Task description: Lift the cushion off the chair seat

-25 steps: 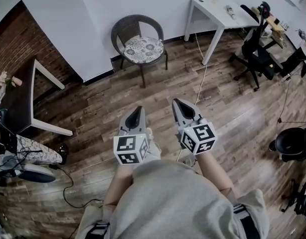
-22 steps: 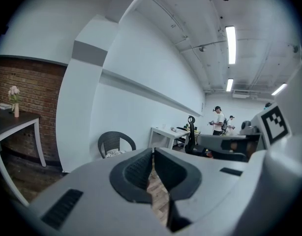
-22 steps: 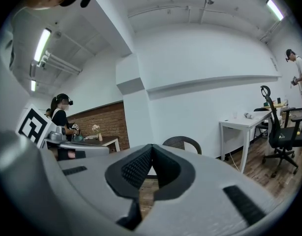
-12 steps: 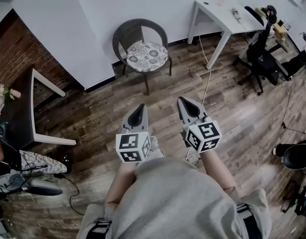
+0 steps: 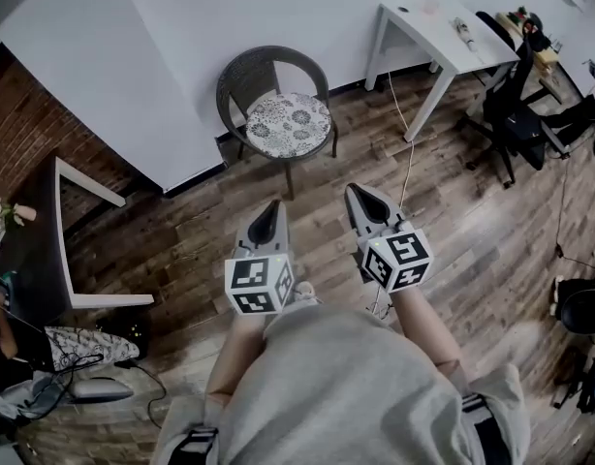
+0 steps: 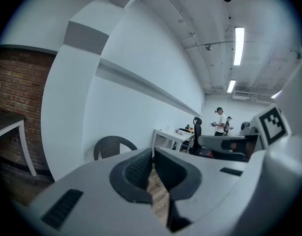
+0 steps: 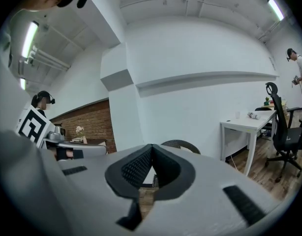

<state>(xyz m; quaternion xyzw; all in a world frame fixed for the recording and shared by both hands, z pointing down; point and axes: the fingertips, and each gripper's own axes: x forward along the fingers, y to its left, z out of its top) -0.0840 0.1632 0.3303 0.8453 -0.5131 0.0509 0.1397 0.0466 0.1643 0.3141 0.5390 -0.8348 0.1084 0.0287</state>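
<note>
No words, numbers, brand names or labels can be read in any view. The only printed signs are black-and-white square marker patterns, and no letters are carried by them. In the head view they are seen on the white plastic left cube (image 5: pixel 259 286) of the left gripper (image 5: pixel 267 209) and on the matching right cube (image 5: pixel 396 260) of the right gripper (image 5: pixel 361 195). One such pattern is also caught on the right cube (image 6: pixel 273 124) in the left gripper view, and one on the left cube (image 7: pixel 34 123) in the right gripper view.
</note>
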